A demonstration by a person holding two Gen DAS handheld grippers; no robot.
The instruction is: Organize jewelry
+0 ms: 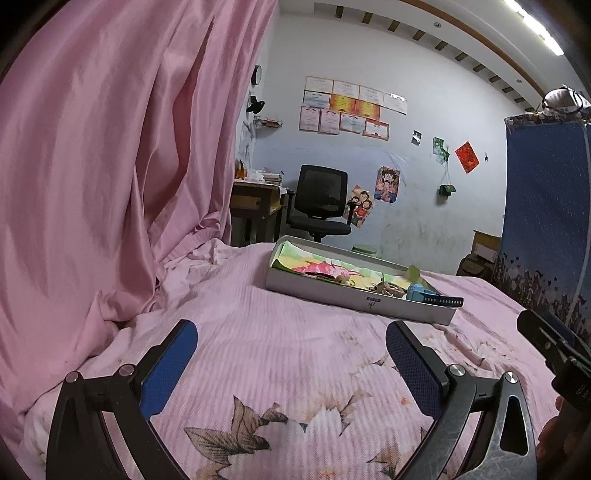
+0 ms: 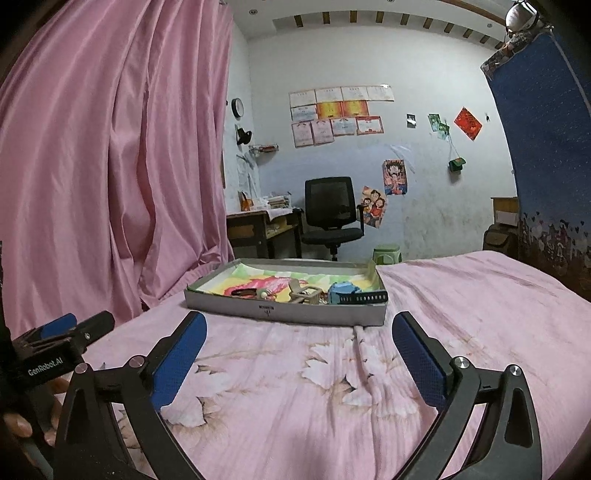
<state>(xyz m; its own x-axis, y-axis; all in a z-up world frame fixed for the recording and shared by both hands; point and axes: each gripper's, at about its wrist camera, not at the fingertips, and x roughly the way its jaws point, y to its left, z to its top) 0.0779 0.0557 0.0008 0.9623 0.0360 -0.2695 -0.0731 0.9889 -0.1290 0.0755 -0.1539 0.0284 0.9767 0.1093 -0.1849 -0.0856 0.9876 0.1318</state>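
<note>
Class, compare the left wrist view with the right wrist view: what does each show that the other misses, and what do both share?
Only the left wrist view shows the ceiling strip light. Only the right wrist view shows the green plastic stool fully and the "GenRobot.AI" lettering. Both share the shallow grey cardboard box holding a blue watch on the pink floral bedsheet, each gripper's fingers wide apart.
</note>
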